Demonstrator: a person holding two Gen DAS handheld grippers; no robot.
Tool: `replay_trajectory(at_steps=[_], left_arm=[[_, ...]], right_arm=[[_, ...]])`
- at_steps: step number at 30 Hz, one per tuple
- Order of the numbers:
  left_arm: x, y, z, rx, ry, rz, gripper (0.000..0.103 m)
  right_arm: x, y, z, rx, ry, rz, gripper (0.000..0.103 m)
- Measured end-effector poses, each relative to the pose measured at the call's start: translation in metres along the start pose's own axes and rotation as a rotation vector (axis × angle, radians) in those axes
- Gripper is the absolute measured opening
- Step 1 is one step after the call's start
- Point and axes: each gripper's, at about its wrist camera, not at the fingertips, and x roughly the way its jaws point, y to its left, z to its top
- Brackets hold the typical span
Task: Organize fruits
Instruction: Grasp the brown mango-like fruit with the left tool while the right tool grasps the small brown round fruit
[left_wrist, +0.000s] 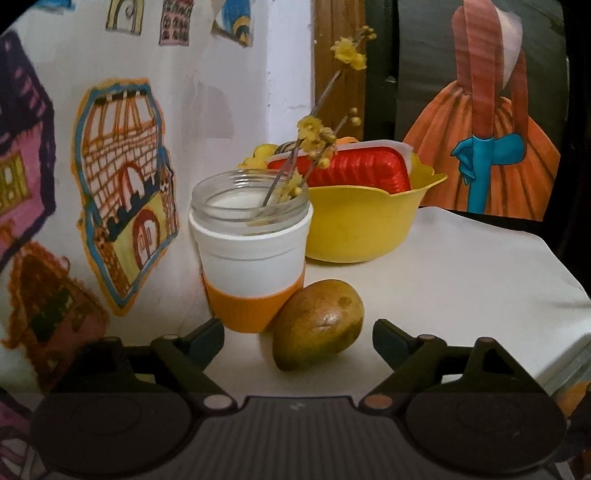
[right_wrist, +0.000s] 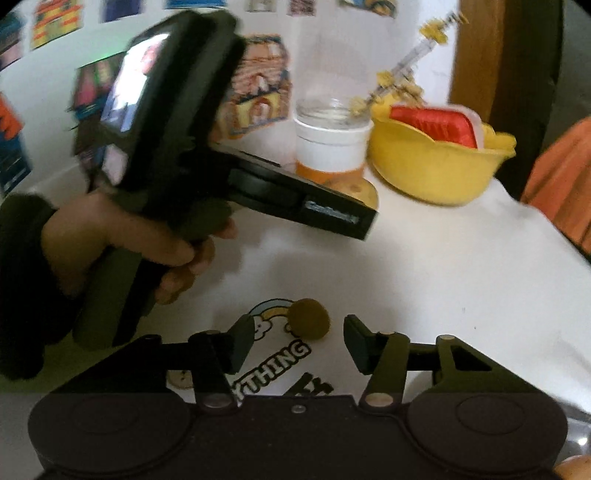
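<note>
Left gripper (left_wrist: 298, 341) spread wide, empty. Mango (left_wrist: 318, 329) on white table (left_wrist: 461, 273), just ahead between the fingers, touching the orange-banded jar (left_wrist: 251, 251) ahead-left. Yellow bowl (left_wrist: 364, 225) farther ahead. Right gripper (right_wrist: 299, 341) released, empty. Small brown round fruit (right_wrist: 308, 319) just ahead, slightly left.

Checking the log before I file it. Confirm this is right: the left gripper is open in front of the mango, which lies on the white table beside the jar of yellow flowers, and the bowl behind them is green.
One error: the bowl is yellow, not green, as the left wrist view shows. The rest stands: the left gripper is open in front of the mango, which lies on the white table beside the jar of yellow flowers.
</note>
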Motion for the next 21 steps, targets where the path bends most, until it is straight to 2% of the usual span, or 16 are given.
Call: replay_trajectory(at_steps=[4, 9, 14, 18, 21], left_arm=[[0.008, 0.006, 0.001, -0.035, 0.016, -0.01, 0.082], [0.014, 0.01, 0.0, -0.072, 0.025, -0.036, 0.08], [0.018, 0.008, 0.001, -0.089, 0.028, -0.054, 0.073], [0.018, 0.003, 0.004, -0.102, 0.025, -0.084, 0.057], [0.018, -0.001, 0.004, -0.093, 0.02, -0.067, 0.057]], right_arm=[[0.011, -0.008, 0.006, 0.029, 0.037, 0.019, 0.048], [0.02, -0.012, 0.007, 0.056, 0.077, 0.038, 0.041], [0.02, -0.014, 0.006, 0.08, 0.082, 0.052, 0.031], [0.018, -0.018, 0.005, 0.103, 0.08, 0.052, 0.031], [0.017, -0.02, 0.003, 0.109, 0.08, 0.05, 0.031]])
